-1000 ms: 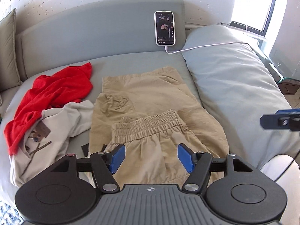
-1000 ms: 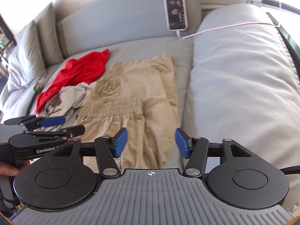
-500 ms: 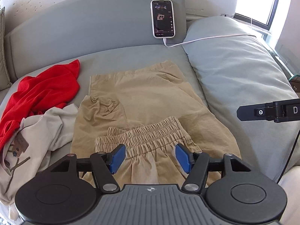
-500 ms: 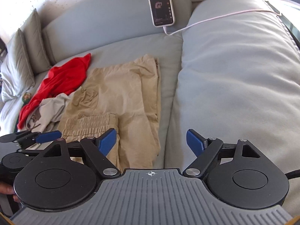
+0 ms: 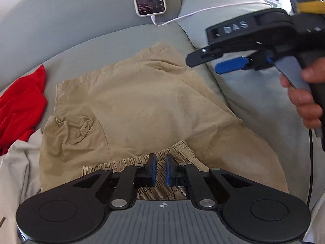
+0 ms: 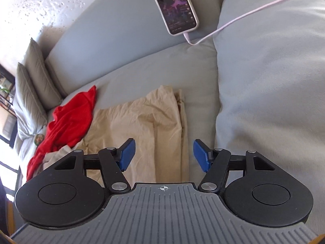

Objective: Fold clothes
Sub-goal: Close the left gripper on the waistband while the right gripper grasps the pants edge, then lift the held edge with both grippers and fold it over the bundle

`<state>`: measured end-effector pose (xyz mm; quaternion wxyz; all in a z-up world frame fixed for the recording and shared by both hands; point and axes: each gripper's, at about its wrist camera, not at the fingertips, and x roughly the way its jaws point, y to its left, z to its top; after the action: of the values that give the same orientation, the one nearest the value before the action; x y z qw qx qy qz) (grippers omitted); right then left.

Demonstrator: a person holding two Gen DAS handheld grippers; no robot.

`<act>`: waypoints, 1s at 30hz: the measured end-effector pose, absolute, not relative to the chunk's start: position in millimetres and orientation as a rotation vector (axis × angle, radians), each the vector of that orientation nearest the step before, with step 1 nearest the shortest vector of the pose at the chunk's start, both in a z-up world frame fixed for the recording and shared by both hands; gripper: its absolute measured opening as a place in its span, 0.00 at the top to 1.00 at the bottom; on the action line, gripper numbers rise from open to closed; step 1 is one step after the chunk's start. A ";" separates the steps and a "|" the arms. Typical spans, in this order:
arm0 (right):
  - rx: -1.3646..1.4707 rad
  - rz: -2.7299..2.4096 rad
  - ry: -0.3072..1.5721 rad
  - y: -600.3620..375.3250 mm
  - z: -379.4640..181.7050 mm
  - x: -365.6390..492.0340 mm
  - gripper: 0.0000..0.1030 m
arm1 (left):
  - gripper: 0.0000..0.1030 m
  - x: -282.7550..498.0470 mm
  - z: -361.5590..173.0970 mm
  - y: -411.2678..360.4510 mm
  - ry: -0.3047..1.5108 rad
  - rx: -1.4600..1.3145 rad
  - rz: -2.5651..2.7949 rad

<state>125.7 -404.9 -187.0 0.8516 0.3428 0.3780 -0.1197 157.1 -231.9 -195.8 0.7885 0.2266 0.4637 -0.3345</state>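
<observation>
Khaki shorts [image 5: 142, 105] lie spread on the grey bed, with the elastic waistband [image 5: 126, 161] folded up at the near edge. My left gripper [image 5: 159, 169] is down on that waistband and shut, a pinch of the gathered cloth between its blue pads. My right gripper [image 6: 163, 155] hovers over the right edge of the shorts [image 6: 146, 122]; its jaws are closing but still wide, and the pads press on nothing. In the left wrist view the right gripper [image 5: 231, 64] shows from the side, held by a hand [image 5: 304, 101].
A red garment [image 5: 18, 105] and a cream garment [image 5: 14, 162] lie heaped left of the shorts. A phone [image 6: 176, 6] leans on the headboard, its cable [image 6: 243, 14] trailing over a big grey pillow [image 6: 274, 101] to the right. Cushions [image 6: 32, 89] stand at the far left.
My left gripper dropped forward onto the waistband and shut on it. My right gripper came down and in over the right edge of the shorts, its jaws narrowing.
</observation>
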 end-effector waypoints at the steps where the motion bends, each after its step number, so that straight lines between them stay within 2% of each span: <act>1: 0.729 -0.258 0.800 -411.0 -194.6 133.0 0.39 | 0.96 157.3 -195.9 -231.8 0.999 0.495 -0.728; 4: 0.771 -0.244 0.780 -427.5 -210.5 149.9 0.45 | 0.96 161.9 -196.8 -226.2 1.009 0.475 -0.756; 8: 0.783 -0.226 0.775 -441.5 -221.6 172.6 0.46 | 0.96 168.8 -198.4 -224.4 1.034 0.445 -0.775; 12: 0.762 -0.205 0.781 -448.6 -233.1 193.4 0.53 | 0.96 168.8 -198.4 -223.2 1.037 0.435 -0.786; 14: 0.760 -0.201 0.765 -450.9 -235.5 198.5 0.61 | 0.96 169.2 -198.7 -222.2 1.040 0.426 -0.789; 15: 0.753 -0.201 0.759 -451.7 -236.3 200.0 0.80 | 0.96 168.7 -198.6 -222.0 1.039 0.426 -0.789; 16: 0.758 -0.193 0.757 -453.0 -237.2 200.8 0.91 | 0.96 167.9 -198.4 -221.7 1.038 0.426 -0.790; 22: 0.715 -0.178 0.693 -440.4 -210.5 190.2 0.96 | 0.96 172.5 -194.5 -220.2 1.041 0.411 -0.776; 27: 0.629 -0.133 0.631 -409.5 -155.0 168.9 0.96 | 0.86 159.1 -154.9 -190.4 1.014 0.296 -0.699; 28: 0.601 -0.122 0.622 -400.4 -143.1 162.6 0.96 | 0.82 152.0 -141.7 -181.3 0.993 0.283 -0.687; 30: 0.523 -0.105 0.617 -377.7 -119.8 147.4 0.96 | 0.61 135.0 -116.7 -162.3 0.954 0.291 -0.654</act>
<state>147.4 -377.7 -119.8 0.9180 0.2542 0.3002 -0.0509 135.0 -162.3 -116.7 0.8275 0.1372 0.4490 -0.3080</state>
